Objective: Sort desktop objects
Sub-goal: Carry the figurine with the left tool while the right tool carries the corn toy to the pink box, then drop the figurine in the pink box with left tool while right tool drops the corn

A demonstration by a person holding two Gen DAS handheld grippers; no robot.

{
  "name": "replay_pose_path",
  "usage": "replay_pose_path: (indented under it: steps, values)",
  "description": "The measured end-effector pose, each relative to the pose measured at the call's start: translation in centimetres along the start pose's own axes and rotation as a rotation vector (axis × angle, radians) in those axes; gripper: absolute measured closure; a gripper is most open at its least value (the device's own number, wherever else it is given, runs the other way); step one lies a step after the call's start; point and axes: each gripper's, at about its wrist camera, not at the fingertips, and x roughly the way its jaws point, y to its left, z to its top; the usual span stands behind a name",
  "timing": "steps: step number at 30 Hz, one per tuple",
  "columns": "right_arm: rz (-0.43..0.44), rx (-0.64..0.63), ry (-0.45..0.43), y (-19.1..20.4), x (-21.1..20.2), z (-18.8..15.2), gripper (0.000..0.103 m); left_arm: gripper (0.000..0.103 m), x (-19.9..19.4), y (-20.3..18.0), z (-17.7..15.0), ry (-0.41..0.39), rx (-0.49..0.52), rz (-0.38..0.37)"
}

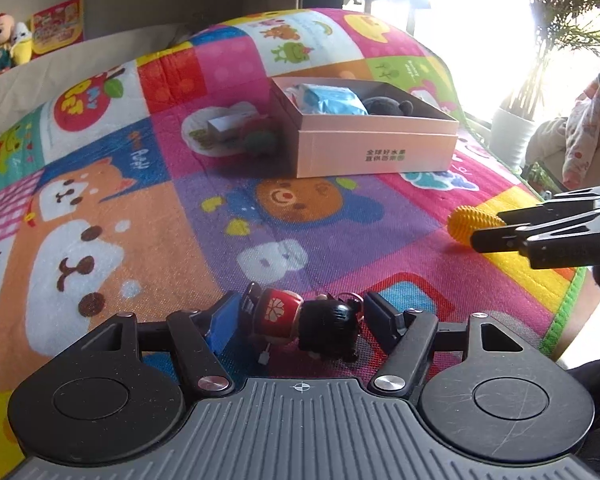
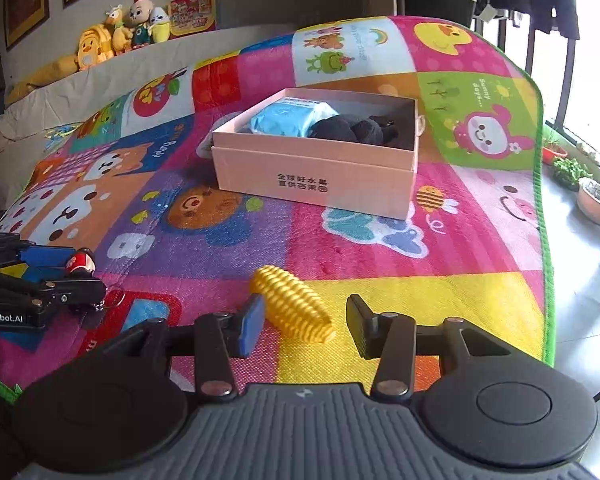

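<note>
1. From my left wrist view, my left gripper (image 1: 300,314) stands with its jaws well apart, bracketing a small lying doll figure with a red body and black hair (image 1: 304,322). I see a gap on each side, so the pads are not pressing it.
2. The doll lies on the colourful patchwork cartoon play mat (image 1: 148,216), low in the frame.
3. Farther back sits the open pale pink cardboard box (image 1: 364,140), holding a light blue plastic packet (image 1: 328,98) and a dark plush toy (image 1: 388,106).
4. At the right edge my right gripper (image 1: 496,232) reaches in beside a ridged yellow plastic corn cob (image 1: 474,222) (seen side-on, so its gap is hard to read here).
5. From my right wrist view, my right gripper (image 2: 306,324) is partly open around the corn cob (image 2: 292,308); the blue left pad sits against the cob, the black right pad stands clear of it.
6. The cob rests on the mat (image 2: 420,288), nearer than the pink box (image 2: 320,172).
7. My left gripper (image 2: 72,276) shows at the left edge, with the doll (image 2: 80,262) between its fingers.
</note>
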Motion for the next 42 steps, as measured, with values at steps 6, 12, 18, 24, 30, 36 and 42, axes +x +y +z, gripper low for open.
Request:
replay_pose_path:
  steps: [6, 12, 18, 24, 30, 36, 42]
  values:
    - [0.012, -0.069, 0.044, 1.6, 1.9, 0.0, 0.072, 0.021, -0.4, -0.7, -0.2, 0.002, 0.055, 0.007]
    - [0.058, -0.102, 0.028, 1.8, -0.3, 0.0, 0.072, 0.022, 0.7, -0.4, -0.1, 0.028, 0.047, 0.006]
    - [0.121, -0.043, 0.046, -0.1, -3.1, 0.3, 0.072, 0.033, 0.6, -0.9, -0.1, 0.043, 0.068, -0.018]
    - [0.093, -0.044, -0.007, -1.2, -5.6, 0.9, 0.072, 0.033, -1.5, -2.4, 3.6, -0.048, 0.118, -0.063]
    - [0.04, -0.025, -0.166, -3.3, -9.3, 4.3, 0.072, 0.033, -1.8, -3.9, 13.8, -0.261, 0.15, -0.106]
    - [-0.018, -0.03, -0.22, -5.1, -9.4, 7.7, 0.072, 0.011, 3.7, -4.9, 24.0, -0.418, 0.069, -0.147]
    - [-0.053, -0.038, -0.204, -6.3, -6.9, 10.2, 0.072, 0.005, 6.9, -1.2, 22.5, -0.384, -0.024, -0.106]
